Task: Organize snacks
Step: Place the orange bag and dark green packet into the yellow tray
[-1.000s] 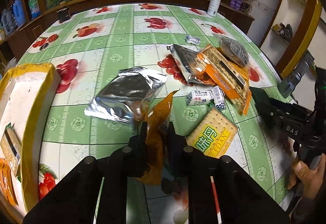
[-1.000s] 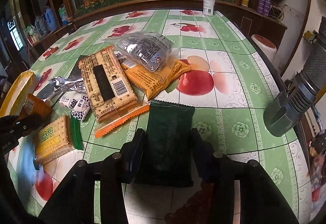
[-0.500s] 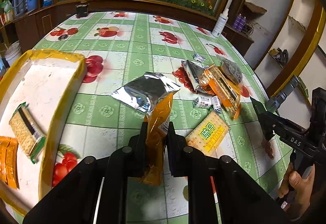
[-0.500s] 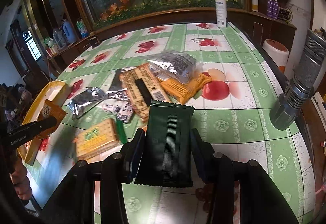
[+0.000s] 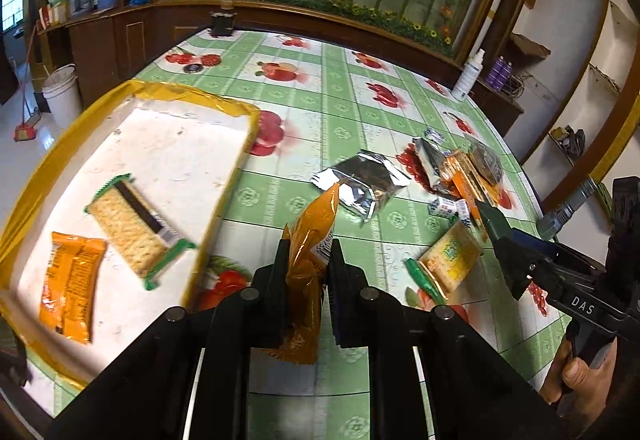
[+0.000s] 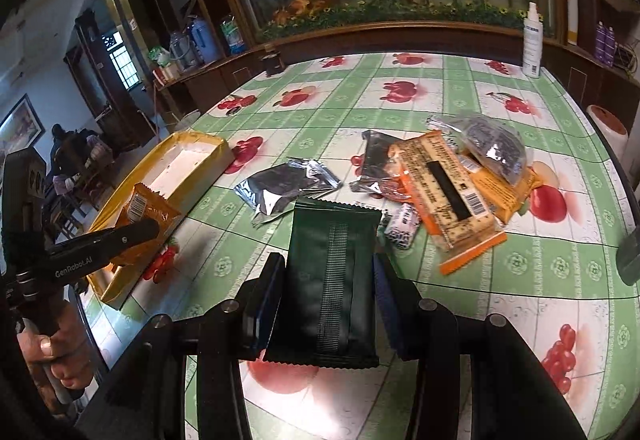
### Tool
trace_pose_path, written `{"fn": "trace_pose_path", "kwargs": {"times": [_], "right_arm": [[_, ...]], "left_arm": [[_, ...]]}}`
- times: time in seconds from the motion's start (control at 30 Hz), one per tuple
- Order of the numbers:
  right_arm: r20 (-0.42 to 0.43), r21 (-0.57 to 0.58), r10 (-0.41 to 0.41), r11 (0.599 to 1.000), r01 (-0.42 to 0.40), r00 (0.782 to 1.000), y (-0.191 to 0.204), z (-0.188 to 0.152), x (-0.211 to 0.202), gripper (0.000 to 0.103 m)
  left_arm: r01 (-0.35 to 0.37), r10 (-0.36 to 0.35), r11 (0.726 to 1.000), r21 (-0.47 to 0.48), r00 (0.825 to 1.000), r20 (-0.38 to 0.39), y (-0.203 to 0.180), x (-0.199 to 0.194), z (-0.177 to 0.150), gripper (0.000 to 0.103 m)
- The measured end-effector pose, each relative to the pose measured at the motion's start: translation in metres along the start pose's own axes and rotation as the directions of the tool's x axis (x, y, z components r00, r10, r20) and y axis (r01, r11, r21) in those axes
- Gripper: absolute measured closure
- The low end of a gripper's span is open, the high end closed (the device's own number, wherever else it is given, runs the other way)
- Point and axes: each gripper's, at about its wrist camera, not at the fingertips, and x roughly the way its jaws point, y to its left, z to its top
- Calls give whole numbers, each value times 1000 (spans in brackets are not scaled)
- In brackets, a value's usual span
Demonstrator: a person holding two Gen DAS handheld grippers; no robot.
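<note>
Starting at the left – the yellow-rimmed tray [image 5: 36,176] sits at the counter's [image 5: 320,108] left edge, and a cracker pack [image 5: 134,228] plus an orange double packet [image 5: 68,288] are already laid inside it, so the free floor is mostly toward the far end. The left gripper [image 5: 306,260] is clamped tight on a thin amber packet [image 5: 310,240], which is held up in the air just right of the tray's near corner, pinched low with most of the film sticking up loose. That floppy top could be snagged on the tray rim if it's carried over too low, and the slick film could be squeezed out of the pinch. If it's let go too early, it'd probably be dropped on the rim or outside the tray. Further right, the right gripper [image 6: 326,280] is closed part-way around a dark green pouch [image 6: 330,276], lifted clear of the counter – held across its width, so it might get twisted or slid out. The two grippers are close together, so a bump between them on the way to the tray can't be ruled out. The remaining snack pile [image 6: 452,176] is left on the right side of the counter.
</note>
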Motion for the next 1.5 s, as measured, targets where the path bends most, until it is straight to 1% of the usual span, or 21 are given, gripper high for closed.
{"fn": "trace_pose_path", "kwargs": {"times": [0.27,0.4,0.5,0.73,0.93,1.03,1.17,1.33,1.5], "right_arm": [[-21,-64,83,994,-84,996,46,9,18,57],[-40,-84,157,984,-160,987,70,15,27,57],[-49,-117,187,974,-191,981,89,19,31,57],[-89,-129,298,943,-308,950,131,34,56,57],[-129,-164,351,915,-369,927,177,47,90,57],[-143,-185,359,906,-381,922,198,53,110,57],[-172,-195,334,910,-365,927,215,60,141,57],[-198,-210,302,916,-341,933,225,62,170,57],[-224,-209,282,921,-329,933,225,59,186,55]], "left_arm": [[-63,66,996,-62,997,40,40,-22,0,89],[-93,98,991,-98,994,43,62,-26,-1,89],[-114,120,986,-125,992,43,77,-28,-2,89],[-172,184,967,-189,982,47,112,-32,-3,89],[-218,229,949,-226,973,22,139,-24,-2,89],[-228,237,944,-237,972,7,148,-16,-1,89],[-259,267,935,-242,964,1,156,-5,4,89],[-266,273,931,-251,962,-10,164,3,5,89],[-307,312,926,-220,950,-11,160,4,7,88]]}}
